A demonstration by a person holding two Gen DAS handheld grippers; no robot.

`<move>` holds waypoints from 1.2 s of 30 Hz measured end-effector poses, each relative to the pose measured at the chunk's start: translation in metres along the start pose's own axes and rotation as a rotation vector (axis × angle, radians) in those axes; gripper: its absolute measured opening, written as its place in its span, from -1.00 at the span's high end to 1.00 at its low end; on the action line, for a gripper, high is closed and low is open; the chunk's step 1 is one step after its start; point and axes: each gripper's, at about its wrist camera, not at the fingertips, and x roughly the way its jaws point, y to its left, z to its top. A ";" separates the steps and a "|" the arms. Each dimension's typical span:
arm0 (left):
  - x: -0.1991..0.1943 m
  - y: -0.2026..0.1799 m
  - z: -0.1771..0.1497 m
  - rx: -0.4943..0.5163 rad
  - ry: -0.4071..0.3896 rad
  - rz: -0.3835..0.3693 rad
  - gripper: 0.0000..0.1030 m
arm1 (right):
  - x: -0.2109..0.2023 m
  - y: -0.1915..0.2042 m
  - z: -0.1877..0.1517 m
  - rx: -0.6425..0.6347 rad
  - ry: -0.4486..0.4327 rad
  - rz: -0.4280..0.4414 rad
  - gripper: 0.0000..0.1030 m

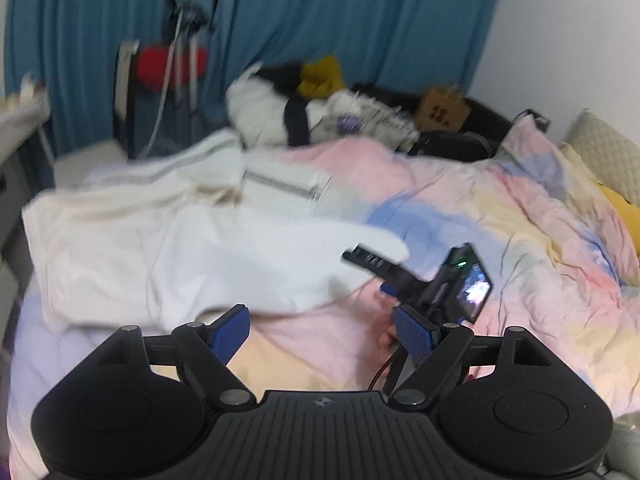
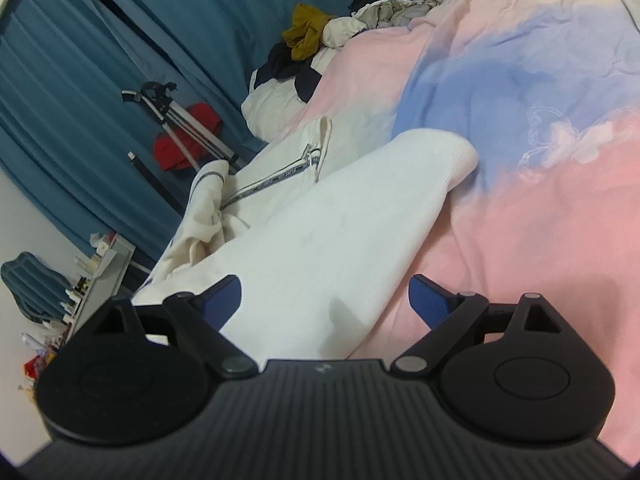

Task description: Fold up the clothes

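I see my left gripper [image 1: 322,332] with its blue-padded fingers [image 1: 232,330] spread apart and nothing between them, hanging above the pastel pink, blue and yellow duvet [image 1: 500,216]. The white ribbed garment [image 1: 224,256] I am folding lies flat on that duvet, just beyond the left gripper's fingertips, with a cream top trimmed in dark stripes [image 1: 168,184] bunched beside it on the side toward the teal curtain [image 1: 320,16].

My right gripper [image 2: 334,300] is released too, its jaws wide. The white ribbed garment [image 2: 332,220] runs under the gap between them, but the pads do not press on it. From the left wrist view, the right gripper [image 1: 416,280] sits low over the duvet at the garment's near edge.

Farther along the duvet, toward the curtain, a heap of white, black and mustard clothes [image 1: 304,96] waits.
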 end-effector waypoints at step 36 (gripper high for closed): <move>0.115 0.089 -0.033 -0.143 -0.106 0.177 -0.73 | 0.014 -0.062 0.024 0.347 0.004 -0.011 -0.69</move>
